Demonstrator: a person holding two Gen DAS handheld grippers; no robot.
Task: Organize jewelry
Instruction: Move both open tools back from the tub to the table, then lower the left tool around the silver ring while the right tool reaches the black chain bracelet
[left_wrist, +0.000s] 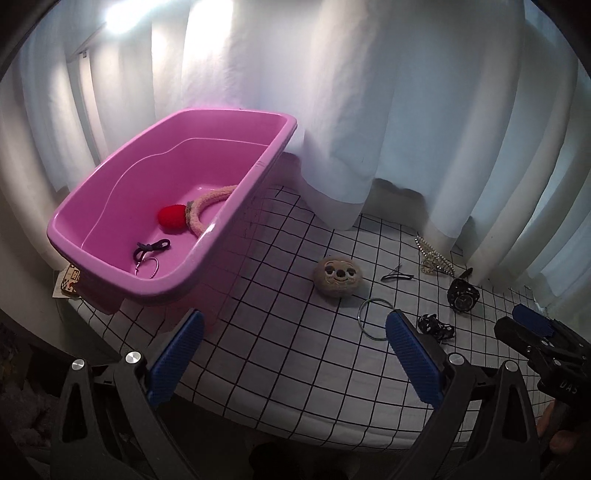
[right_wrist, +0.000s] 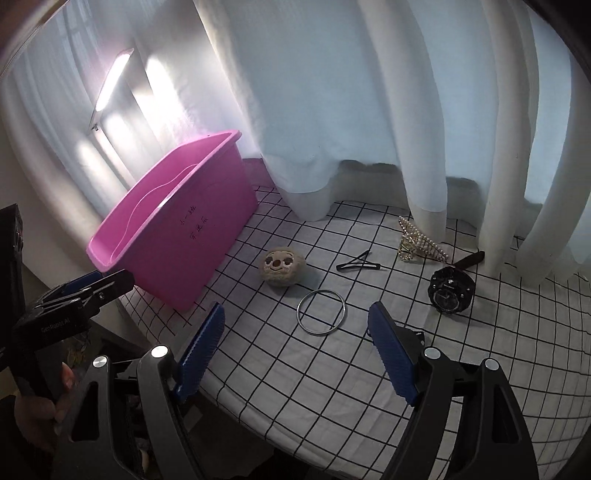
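Both the left gripper (left_wrist: 293, 350) and right gripper (right_wrist: 297, 349) hang wide apart, empty, ribbed blue pads over the gridded cloth (right_wrist: 295, 387). A thin metal bangle (right_wrist: 321, 312), fuzzy sloth face (right_wrist: 283, 266), pearl clip (right_wrist: 419, 242) and black watch (right_wrist: 451, 291) lie loose beside the glossy pink tub (left_wrist: 207, 236). Only the left view shows inside the tub: a red pompom (left_wrist: 171, 218) and plush band (left_wrist: 210, 206).

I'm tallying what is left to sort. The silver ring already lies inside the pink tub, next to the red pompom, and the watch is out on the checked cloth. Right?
Not quite. The silver ring lies on the checked cloth, outside the pink tub, as the right wrist view shows. The red pompom is in the tub, and the watch is on the cloth.
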